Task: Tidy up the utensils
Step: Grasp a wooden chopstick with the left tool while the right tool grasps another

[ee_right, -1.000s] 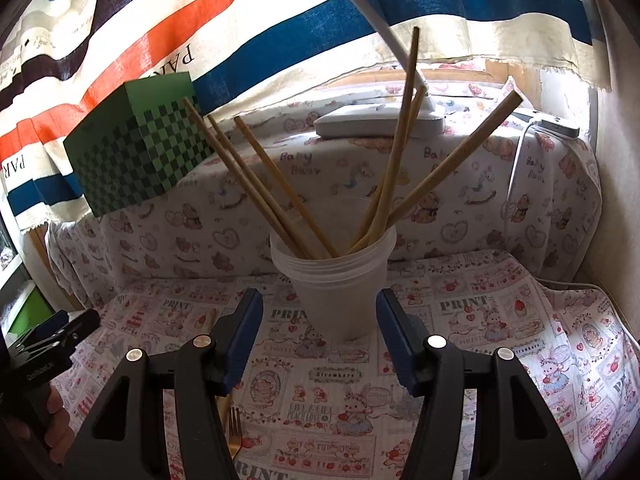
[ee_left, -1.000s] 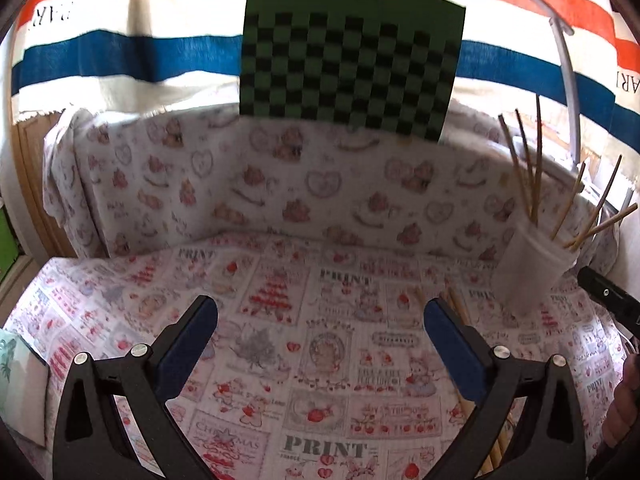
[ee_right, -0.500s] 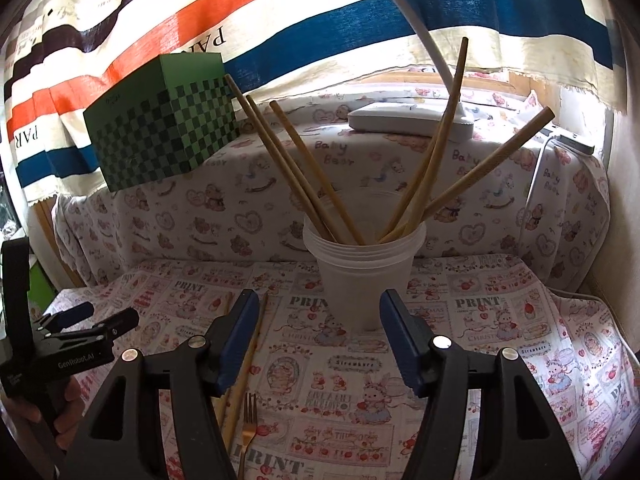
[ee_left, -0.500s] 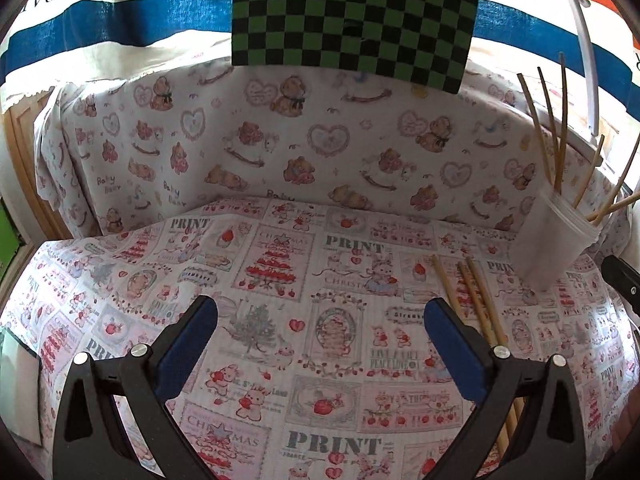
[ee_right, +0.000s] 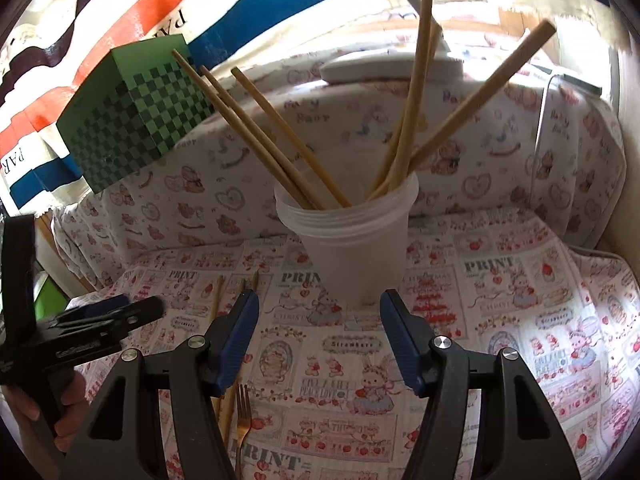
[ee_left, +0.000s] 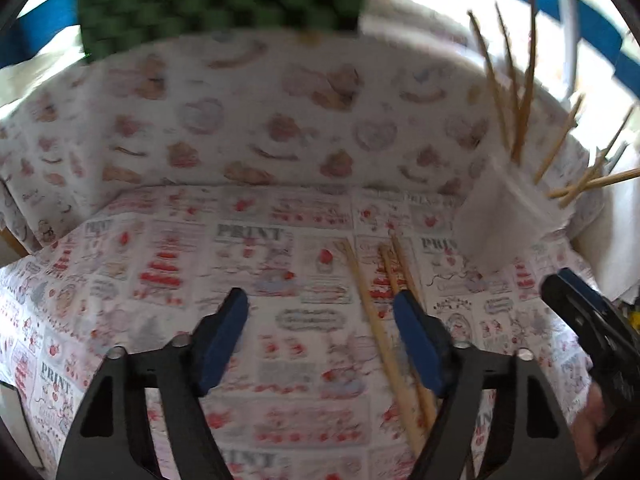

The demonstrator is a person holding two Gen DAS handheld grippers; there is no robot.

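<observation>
cup (ee_right: 352,240): upright at centre of the right wrist view, translucent plastic, on the printed cloth (ee_right: 500,320); serves as the holder, hence set where both tools can reach; seen at right edge of the left wrist view (ee_left: 500,224)
chopsticks in cup (ee_right: 412,92): fanned out, leaning on the rim, tips down inside; already sorted by the look of it
loose chopsticks (ee_left: 384,320): flat on the cloth, lower centre-right of the left wrist view, running toward the cup; partly behind the left tool's right-hand finger; likely next to be gathered
fork (ee_right: 242,412): flat on the cloth at bottom left-centre of the right wrist view, tines up-frame, beside the loose sticks; not yet in the cup
left gripper (ee_left: 320,336): jaws wide apart, nothing between them, low over the cloth just beside the loose sticks; probably lining up a pick
right gripper (ee_right: 318,340): jaws wide, empty, facing the cup from near, not touching; probably waiting
green checkered box (ee_right: 132,116): upper left, background only
</observation>
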